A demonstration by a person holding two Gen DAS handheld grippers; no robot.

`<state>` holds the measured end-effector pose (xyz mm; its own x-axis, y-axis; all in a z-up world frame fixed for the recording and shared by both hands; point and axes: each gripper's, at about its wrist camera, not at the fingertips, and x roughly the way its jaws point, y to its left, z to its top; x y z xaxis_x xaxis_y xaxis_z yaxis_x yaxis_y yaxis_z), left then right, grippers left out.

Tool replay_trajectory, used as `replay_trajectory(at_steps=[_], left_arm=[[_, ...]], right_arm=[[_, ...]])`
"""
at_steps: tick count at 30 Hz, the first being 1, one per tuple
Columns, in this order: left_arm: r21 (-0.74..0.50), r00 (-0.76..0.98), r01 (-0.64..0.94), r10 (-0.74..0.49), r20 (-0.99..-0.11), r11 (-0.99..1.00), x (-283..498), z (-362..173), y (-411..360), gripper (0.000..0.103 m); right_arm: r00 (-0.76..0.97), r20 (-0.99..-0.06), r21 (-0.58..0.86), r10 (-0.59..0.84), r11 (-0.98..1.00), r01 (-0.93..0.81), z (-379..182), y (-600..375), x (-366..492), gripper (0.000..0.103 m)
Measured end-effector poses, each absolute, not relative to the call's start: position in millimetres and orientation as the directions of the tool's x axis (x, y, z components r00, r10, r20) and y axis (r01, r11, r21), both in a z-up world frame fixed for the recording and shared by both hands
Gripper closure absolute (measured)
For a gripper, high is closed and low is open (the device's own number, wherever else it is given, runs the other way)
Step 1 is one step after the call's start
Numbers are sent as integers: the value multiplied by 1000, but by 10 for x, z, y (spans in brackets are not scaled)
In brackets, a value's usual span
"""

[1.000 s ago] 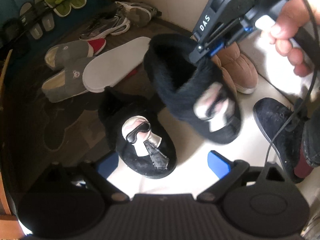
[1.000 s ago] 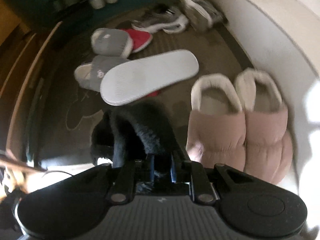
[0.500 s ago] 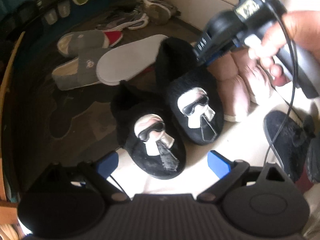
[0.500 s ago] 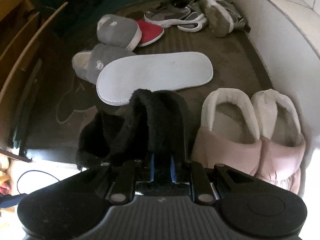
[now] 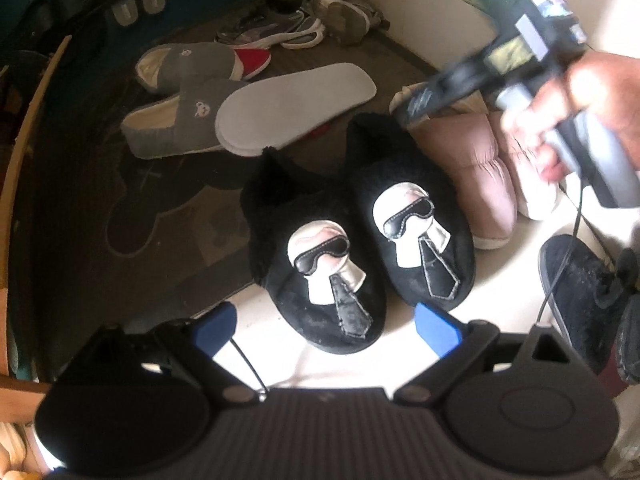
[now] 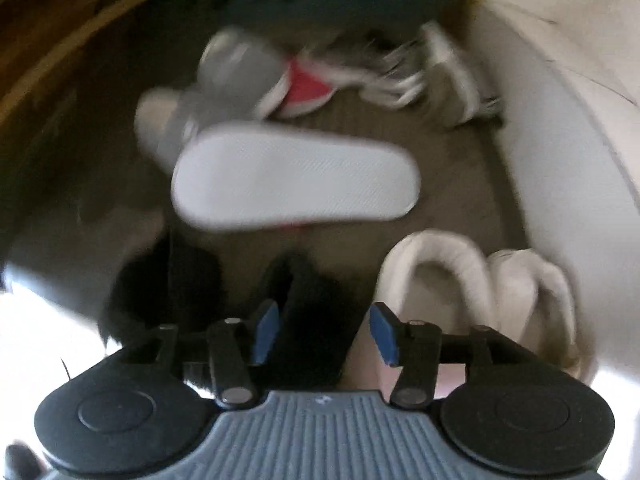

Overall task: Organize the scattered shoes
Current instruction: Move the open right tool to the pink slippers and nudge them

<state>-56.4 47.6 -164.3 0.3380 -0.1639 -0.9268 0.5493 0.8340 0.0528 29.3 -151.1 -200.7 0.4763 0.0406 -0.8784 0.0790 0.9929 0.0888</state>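
Black slippers point(image 5: 360, 248) sit paired at centre in the left wrist view, toes toward the left gripper point(image 5: 326, 326), whose jaws gape empty. Pink slippers point(image 5: 476, 176) crowd them at 2 o'clock, a white sole point(image 5: 296, 108) and grey slippers point(image 5: 180, 120) at 11. In the blurred right wrist view, the right gripper point(image 6: 324, 332) is opening, black fur point(image 6: 312, 320) between its unpressed pads, white sole at 12.

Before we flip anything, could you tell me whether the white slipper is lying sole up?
Sole up: the white slipper shows only its flat textured underside, resting across a grey slipper.
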Motion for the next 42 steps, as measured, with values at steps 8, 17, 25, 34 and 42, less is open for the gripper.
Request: replay_trajectory(at_steps=[8,17,25,34,42], left_arm=[[57,351,536,-160,-923,842,-581,-1597,504,6],[53,342,537,-159,-926,842,-575,-1613,508,5],[44,333,529,-160,-929,847,-557,-1633,516,5],[23,329,507,-169,-929,861,-502,-1637,514,5],[28,330,515,-168,-929,857,-493,-1655,493,5]], right_arm=[[356,-934,-20,-39,998,56,-2093,-1633,-36,53],[285,-957,-69,-49,996,-61,-2335,-1372,-217,53],[274,-960,-125,-61,967,-221,-2539,-1056,-173,54],[311,-949,-135,-46,953,-270,-2649,-900,-12,55],[328,-945,-125,7,917,-379,-2737,-708,63,60]])
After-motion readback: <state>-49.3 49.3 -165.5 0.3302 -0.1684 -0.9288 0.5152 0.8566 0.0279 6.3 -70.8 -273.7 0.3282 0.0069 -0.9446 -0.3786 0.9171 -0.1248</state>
